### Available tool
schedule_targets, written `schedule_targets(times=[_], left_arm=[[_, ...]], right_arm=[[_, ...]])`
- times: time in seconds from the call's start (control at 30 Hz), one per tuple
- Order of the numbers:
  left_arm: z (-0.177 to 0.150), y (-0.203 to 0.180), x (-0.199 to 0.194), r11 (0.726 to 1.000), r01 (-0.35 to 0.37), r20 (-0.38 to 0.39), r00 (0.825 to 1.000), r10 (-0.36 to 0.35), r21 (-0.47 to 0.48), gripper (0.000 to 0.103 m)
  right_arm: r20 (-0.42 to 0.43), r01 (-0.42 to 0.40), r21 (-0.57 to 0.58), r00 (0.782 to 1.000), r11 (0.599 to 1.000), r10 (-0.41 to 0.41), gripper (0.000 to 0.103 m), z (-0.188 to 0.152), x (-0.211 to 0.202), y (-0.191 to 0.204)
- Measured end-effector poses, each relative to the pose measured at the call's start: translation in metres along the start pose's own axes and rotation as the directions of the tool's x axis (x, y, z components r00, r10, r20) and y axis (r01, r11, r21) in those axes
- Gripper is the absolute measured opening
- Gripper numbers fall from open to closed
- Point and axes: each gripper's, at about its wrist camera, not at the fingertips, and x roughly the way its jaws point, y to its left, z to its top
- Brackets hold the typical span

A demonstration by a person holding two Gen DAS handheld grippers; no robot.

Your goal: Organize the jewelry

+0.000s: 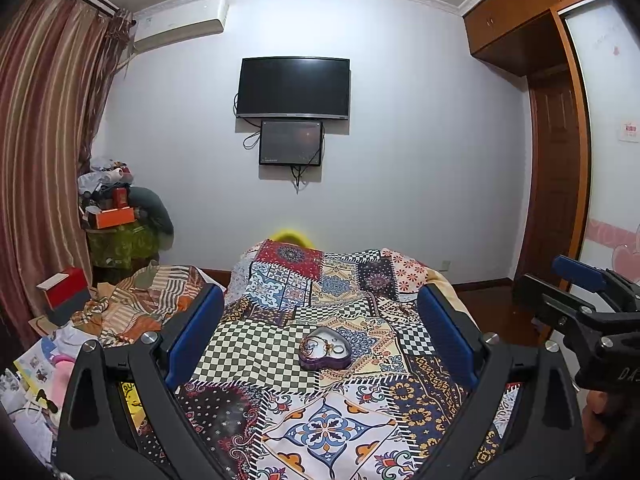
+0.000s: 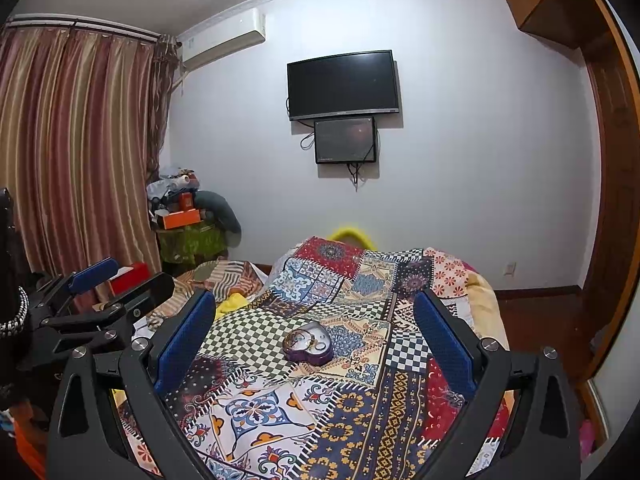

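A purple heart-shaped jewelry box (image 1: pixel 325 349) sits open on the patchwork bedspread (image 1: pixel 320 420), with rings and a chain lying inside on its white lining. It also shows in the right wrist view (image 2: pixel 308 345). My left gripper (image 1: pixel 322 300) is open and empty, held above the bed short of the box. My right gripper (image 2: pixel 316 302) is open and empty, also short of the box. The right gripper shows at the right edge of the left wrist view (image 1: pixel 576 292), and the left gripper shows at the left of the right wrist view (image 2: pixel 116 280).
A rumpled striped blanket (image 1: pixel 140 300) and a red box (image 1: pixel 64 288) lie left of the bed, with papers below them (image 1: pixel 36 364). Striped curtains (image 1: pixel 40 120) hang at left. A cluttered stand (image 1: pixel 116 220) stands in the corner. A TV (image 1: pixel 294 88) hangs on the far wall, a wardrobe (image 1: pixel 556 120) at right.
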Motion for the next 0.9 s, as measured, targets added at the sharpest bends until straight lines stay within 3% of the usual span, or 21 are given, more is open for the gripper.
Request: schedule_targets(times=[0.9], left_arm=[[-0.008, 0.000, 0.017, 0.999, 0.039, -0.034, 0.999, -0.039, -0.002, 0.097]], right_arm=[[-0.029, 0.010, 0.024, 1.000, 1.000, -0.009, 0.098, -0.006, 0.012, -0.008]])
